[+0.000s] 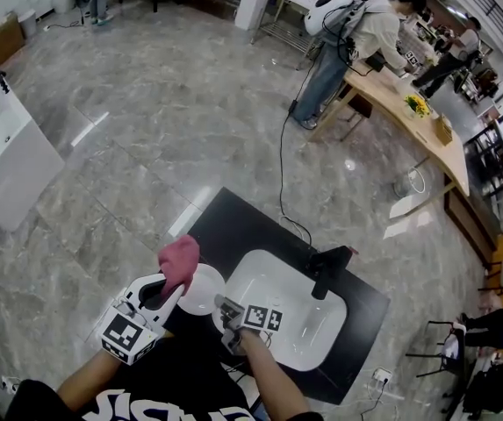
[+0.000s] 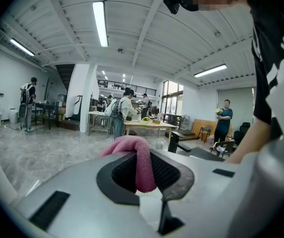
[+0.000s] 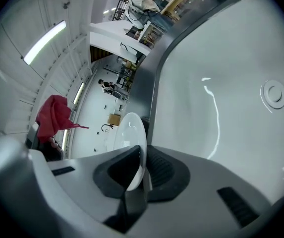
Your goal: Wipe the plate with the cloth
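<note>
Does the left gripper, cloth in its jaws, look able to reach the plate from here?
Probably yes: the cloth in the left gripper is right beside the plate, which the right gripper holds by its rim, nothing between.

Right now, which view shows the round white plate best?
The head view: the round white plate shows its face, left part behind the pink cloth. The right gripper view shows it foreshortened, rim in the right tool. The left gripper view misses it.
</note>
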Available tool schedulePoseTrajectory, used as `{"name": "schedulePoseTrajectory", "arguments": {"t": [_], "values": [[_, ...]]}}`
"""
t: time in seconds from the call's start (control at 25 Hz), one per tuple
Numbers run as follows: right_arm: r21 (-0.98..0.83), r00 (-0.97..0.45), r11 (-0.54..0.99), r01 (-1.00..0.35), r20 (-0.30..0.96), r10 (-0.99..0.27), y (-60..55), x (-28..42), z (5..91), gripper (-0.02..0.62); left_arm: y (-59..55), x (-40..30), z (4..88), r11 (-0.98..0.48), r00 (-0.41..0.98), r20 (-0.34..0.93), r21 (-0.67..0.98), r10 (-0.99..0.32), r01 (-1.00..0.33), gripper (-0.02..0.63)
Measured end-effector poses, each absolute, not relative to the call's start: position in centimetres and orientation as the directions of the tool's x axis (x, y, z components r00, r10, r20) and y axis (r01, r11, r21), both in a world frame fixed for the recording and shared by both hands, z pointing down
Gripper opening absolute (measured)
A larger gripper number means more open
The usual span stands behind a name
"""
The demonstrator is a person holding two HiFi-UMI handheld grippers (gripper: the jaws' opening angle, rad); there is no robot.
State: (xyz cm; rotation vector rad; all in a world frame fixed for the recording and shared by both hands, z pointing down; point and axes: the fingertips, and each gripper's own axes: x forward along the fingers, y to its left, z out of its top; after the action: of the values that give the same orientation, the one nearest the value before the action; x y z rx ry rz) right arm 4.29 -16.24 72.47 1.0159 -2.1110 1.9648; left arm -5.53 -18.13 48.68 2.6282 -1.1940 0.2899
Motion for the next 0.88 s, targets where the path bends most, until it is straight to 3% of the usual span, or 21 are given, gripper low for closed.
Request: {"name": "schedulePoseTrajectory", "arguments": {"t": [0.48,0.88], "values": [[-0.897,-0.785,-0.013,-0.442,0.393,-0.479,-16.1,4.7,68.8,0.032,-17.4,-4.4,49.7,-0.685,0.696,0.288,0.155,-0.658,-0.712,0.052],[-0.927,-0.788,0.082,-0.367,0.263,-0.557,-15.6,5.5,61.2,0.031,-19.0,-3.1,54.0,-0.746,0.672,0.483,0.057,-0.561,-0.664,0.052]]}}
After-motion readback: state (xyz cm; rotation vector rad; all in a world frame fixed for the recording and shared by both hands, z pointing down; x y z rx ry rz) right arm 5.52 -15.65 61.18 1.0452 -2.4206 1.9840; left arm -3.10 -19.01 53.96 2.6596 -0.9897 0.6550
